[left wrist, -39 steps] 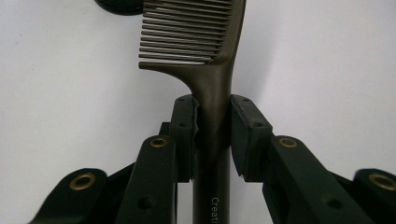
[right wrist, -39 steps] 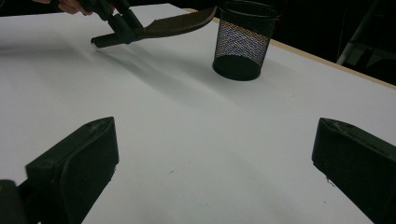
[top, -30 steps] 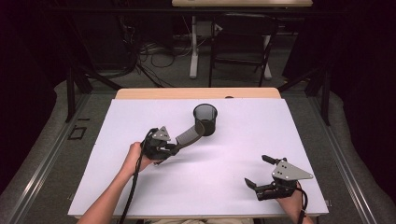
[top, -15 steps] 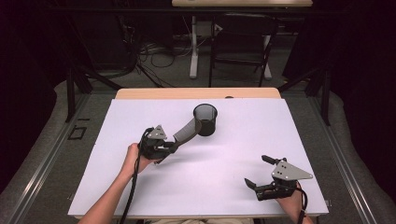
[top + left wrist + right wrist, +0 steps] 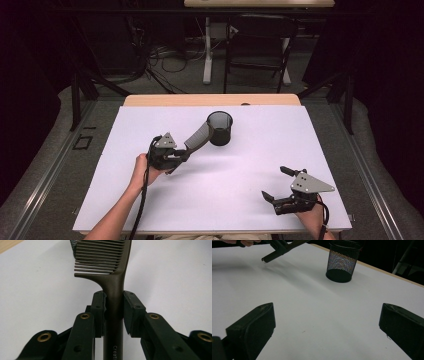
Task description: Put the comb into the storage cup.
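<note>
While the right gripper (image 5: 278, 185) gapes, the left gripper (image 5: 186, 155) (jaws closed) clamps a comb (image 5: 113, 277).

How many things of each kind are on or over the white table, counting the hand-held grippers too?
Grippers: 2, the left gripper and the right gripper
Combs: 1, the comb
Mesh cups: 1, the mesh cup
Total: 4

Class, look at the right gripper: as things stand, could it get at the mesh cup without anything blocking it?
Probably yes. The right gripper is open and holds nothing, and bare table lies between it and the mesh cup. The comb held by the left gripper comes from the other side.
</note>
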A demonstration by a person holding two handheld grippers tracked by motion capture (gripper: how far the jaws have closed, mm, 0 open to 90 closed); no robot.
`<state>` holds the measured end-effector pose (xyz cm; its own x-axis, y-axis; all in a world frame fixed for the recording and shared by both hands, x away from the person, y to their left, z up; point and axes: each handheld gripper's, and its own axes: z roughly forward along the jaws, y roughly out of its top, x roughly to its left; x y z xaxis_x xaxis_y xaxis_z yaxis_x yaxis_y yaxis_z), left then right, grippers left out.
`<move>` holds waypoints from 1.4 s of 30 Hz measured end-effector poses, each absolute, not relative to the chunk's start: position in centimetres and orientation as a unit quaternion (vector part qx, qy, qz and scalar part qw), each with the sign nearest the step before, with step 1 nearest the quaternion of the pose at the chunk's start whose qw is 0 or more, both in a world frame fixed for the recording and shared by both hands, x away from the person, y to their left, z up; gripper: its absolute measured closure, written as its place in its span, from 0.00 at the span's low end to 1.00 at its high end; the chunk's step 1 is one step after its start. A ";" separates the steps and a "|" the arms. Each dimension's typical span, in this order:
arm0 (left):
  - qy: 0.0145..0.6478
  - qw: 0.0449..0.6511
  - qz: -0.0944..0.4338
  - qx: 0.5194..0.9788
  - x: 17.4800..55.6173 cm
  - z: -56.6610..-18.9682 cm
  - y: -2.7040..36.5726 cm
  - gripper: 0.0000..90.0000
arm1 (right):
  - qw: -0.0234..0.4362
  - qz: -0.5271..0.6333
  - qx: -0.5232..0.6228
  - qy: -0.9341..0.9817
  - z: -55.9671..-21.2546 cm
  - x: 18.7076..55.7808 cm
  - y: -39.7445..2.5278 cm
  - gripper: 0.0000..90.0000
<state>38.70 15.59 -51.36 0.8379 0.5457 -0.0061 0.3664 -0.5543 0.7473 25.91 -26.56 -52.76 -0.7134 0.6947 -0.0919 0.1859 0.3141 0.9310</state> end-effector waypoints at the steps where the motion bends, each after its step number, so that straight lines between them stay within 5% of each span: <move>1: 0.262 0.394 0.114 0.874 38.7 -51.4 15.6 0.81 | 0.248 0.512 0.286 0.771 -52.8 25.9 -26.6 0.00; 42: 0.325 0.439 0.163 0.822 39.2 -51.5 15.8 0.81 | 0.247 0.510 0.284 0.774 -52.8 26.0 -26.5 0.00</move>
<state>39.16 15.82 -51.47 0.7353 0.6776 -0.0165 0.3907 -0.4038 0.8272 25.97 -26.50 -52.80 -0.7175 0.6904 -0.0927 0.1878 0.3199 0.9287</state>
